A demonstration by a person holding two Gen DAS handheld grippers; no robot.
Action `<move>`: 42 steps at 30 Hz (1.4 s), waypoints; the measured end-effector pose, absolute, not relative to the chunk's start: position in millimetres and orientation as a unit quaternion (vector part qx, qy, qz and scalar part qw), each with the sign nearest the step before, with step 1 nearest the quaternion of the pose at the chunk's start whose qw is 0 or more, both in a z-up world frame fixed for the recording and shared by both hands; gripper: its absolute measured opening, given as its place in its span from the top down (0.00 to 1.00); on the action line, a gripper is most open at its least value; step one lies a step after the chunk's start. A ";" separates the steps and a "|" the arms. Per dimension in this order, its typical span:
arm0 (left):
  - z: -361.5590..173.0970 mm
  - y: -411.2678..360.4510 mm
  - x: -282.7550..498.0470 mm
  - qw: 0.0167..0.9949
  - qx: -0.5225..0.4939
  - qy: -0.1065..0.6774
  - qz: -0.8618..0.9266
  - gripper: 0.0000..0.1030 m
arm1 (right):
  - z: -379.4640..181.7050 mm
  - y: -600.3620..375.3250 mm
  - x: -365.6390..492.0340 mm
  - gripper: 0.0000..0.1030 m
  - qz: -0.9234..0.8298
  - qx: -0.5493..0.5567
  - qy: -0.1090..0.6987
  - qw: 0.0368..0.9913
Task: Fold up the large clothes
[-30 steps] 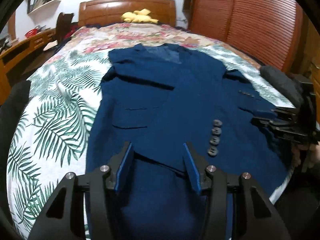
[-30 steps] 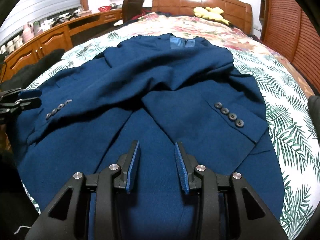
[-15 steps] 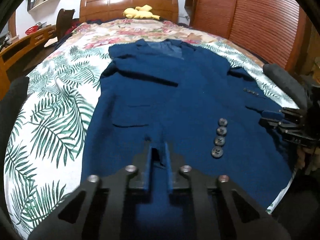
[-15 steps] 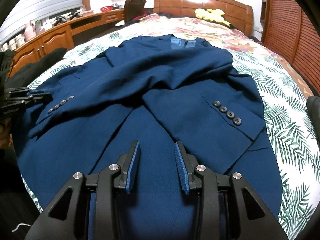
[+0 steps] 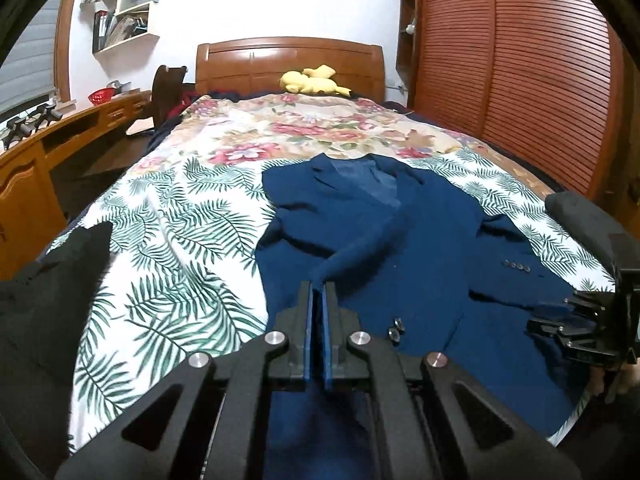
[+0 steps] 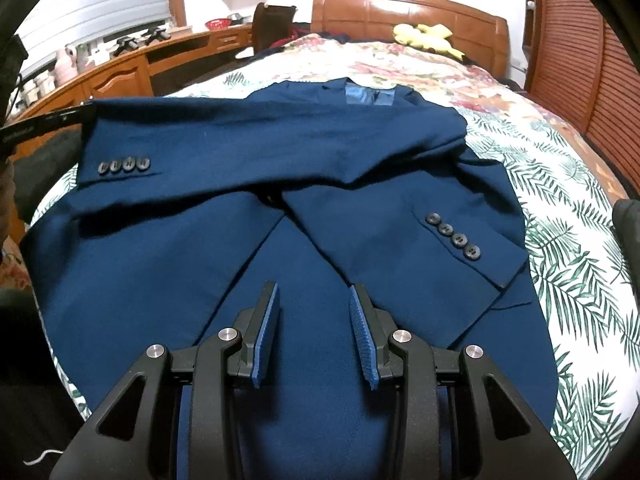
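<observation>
A navy blue suit jacket point(image 5: 420, 248) lies front up on the bed, collar toward the headboard. My left gripper point(image 5: 319, 285) is shut on the cuff end of one sleeve and holds it up off the jacket. In the right wrist view that raised sleeve point(image 6: 240, 140) stretches across the chest, its cuff buttons point(image 6: 124, 166) at the left, where the left gripper point(image 6: 44, 128) shows at the frame edge. The other sleeve point(image 6: 452, 236) lies folded over the front. My right gripper point(image 6: 313, 286) hovers open over the jacket's lower part point(image 6: 160, 260), nothing between its fingers.
The bed point(image 5: 180, 220) has a leaf-print cover and a wooden headboard point(image 5: 288, 60) with a yellow plush toy point(image 5: 312, 80). A wooden desk point(image 5: 40, 152) runs along the left, slatted wardrobe doors point(image 5: 520, 60) along the right. Dark cloth point(image 5: 48, 280) lies at the bed's near left.
My left gripper shut on the sleeve cuff and rose with it, so the sleeve now hangs lifted across the jacket. The right gripper stayed where it was, still open.
</observation>
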State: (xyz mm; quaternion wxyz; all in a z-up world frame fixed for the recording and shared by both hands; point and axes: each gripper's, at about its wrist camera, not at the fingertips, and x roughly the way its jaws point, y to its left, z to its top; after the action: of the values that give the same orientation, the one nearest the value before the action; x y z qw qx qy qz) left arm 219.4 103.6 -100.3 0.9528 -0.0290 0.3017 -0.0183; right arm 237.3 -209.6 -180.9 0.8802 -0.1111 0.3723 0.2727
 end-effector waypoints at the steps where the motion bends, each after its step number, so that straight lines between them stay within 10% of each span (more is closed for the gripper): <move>1: -100.4 103.6 219.2 0.953 -0.026 0.302 -0.017 0.98 | -180.3 -209.5 237.5 0.65 0.273 -0.110 0.373 0.880; 42: -183.5 110.2 129.9 0.905 -0.009 0.425 -0.001 0.58 | -174.5 -223.1 226.6 0.65 0.276 -0.115 0.364 0.882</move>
State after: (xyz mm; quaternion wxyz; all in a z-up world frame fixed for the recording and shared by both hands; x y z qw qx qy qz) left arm 129.9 110.2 -183.5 0.9053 -0.0089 0.4247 -0.0006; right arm 226.6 -223.1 -174.5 0.8822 -0.1149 0.3640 0.2757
